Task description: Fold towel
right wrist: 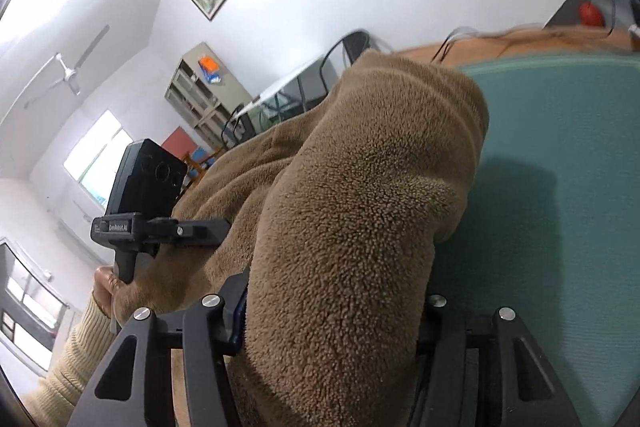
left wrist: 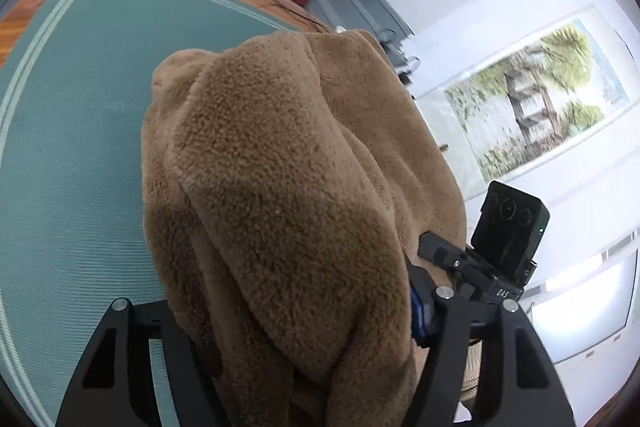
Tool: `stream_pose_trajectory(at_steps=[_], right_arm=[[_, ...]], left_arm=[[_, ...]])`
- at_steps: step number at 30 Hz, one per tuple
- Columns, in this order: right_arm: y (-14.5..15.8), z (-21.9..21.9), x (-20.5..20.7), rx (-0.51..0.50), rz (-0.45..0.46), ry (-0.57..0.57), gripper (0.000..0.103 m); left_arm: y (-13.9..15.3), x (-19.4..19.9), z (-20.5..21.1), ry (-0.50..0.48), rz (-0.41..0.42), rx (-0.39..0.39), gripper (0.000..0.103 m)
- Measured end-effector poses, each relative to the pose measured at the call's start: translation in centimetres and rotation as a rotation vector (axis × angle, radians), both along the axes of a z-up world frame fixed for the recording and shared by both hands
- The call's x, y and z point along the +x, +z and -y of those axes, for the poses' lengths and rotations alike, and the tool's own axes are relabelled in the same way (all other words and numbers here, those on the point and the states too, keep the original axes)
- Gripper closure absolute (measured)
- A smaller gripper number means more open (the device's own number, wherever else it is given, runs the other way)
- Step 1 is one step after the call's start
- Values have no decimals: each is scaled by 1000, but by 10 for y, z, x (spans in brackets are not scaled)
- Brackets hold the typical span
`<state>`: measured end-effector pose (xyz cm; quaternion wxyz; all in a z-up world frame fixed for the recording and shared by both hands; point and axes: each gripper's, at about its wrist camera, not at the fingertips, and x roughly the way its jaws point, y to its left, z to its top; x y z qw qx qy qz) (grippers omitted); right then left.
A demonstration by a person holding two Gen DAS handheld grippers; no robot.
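**A:** Between the two grippers, that's where the towel is: bunched and lifted, draped forward over each set of fingers, its far end hanging toward the green mat on the wooden table.

**B:** Which gripper has it?

**A:** Both, as far as I can judge. From the left wrist, the left gripper has a thick wad of brown pile filling the gap between its arms, so I read its fingers as clamped on cloth, though the pads themselves are buried. From the right wrist, the right gripper looks the same: a fat roll of towel sits between its arms.

**B:** How does the cloth run?

**A:** Its long axis seems to go across, from one gripper to the other; the right gripper's body and camera show just to the right of the towel in the left view, and the left one, with a hand on its handle, shows to the left in the right view. They're near each other, so the span between them is slack.

**B:** So the next move?

**A:** Probably spreading the hands apart along that axis to tension the edge, then laying the far end down on the mat
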<state>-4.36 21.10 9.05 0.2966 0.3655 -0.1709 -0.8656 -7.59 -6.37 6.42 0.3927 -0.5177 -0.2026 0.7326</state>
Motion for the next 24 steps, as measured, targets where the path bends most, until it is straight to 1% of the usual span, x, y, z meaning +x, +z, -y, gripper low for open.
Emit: stream_pose_trajectory(at_steps=[2,6,9,12,15,19,22,23,24], right_arm=[[12,-25,15,12,-21,-31,45],[34,-83,52,20,-44,-116,45],[43,-132,81,26,-44,-193,45],[44,-179,109,37,-30,-271,45],[38,-217,124,29,-1,-329,45],[11,-255,132,11,59,-377,45],[-11,-279,130,-16,107,-378,45],[-16,-282,130,-20,111,-376,45],[-22,-287,132,-21,108,-372,45]], left_arm=[[9,6,-27,-32,-11,2,31],[20,17,-96,-121,-29,19,31],[23,17,-158,-189,-26,29,31],[17,15,-209,-240,-10,33,31],[4,10,-256,-272,17,29,31],[-18,6,-302,-279,52,2,31],[-36,3,-305,-264,71,-9,31],[-40,2,-304,-261,73,-17,30],[-44,1,-303,-258,68,-35,27]])
